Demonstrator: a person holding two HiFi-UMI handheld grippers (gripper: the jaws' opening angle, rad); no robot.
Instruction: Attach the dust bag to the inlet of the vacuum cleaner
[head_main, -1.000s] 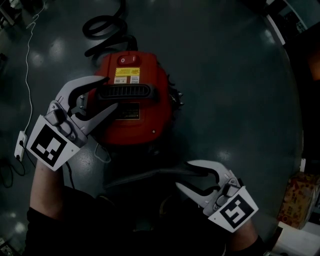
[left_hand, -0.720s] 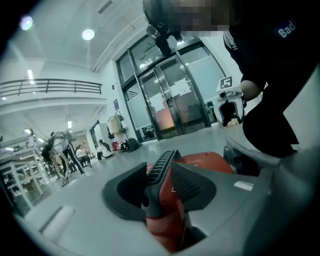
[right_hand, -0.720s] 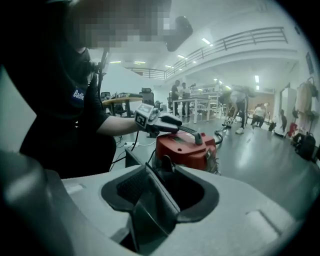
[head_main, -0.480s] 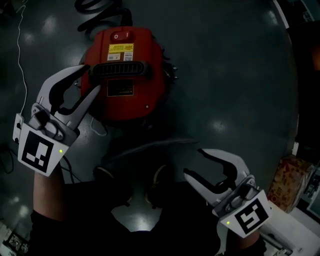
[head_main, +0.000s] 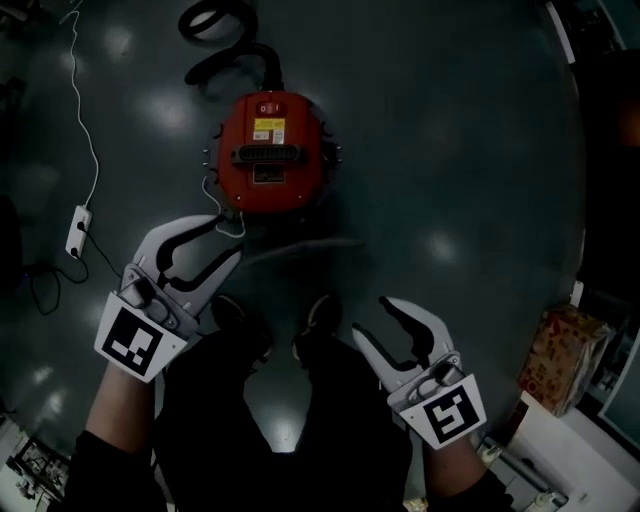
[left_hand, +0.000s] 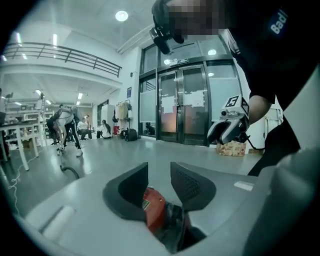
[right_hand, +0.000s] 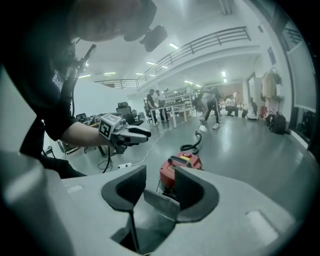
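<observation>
Left tongs (head_main: 227, 238), right tongs (head_main: 370, 315): held out, tilted slightly down, before red round vacuum cleaner (head_main: 272, 152).
Left just narrowed, parted, empty; right wide; grey flat sheet (right_hand: 160, 204) in gap indistinct.

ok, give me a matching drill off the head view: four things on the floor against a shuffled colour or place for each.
Things:
1. vacuum cleaner
2. hose
3. power strip
4. cardboard box

Colour or place:
a. white, far left of the floor
b. at the right edge of the view
c. red, top centre
d. black, looped beyond the vacuum cleaner

Pairs: 1-c, 2-d, 3-a, 4-b
</observation>
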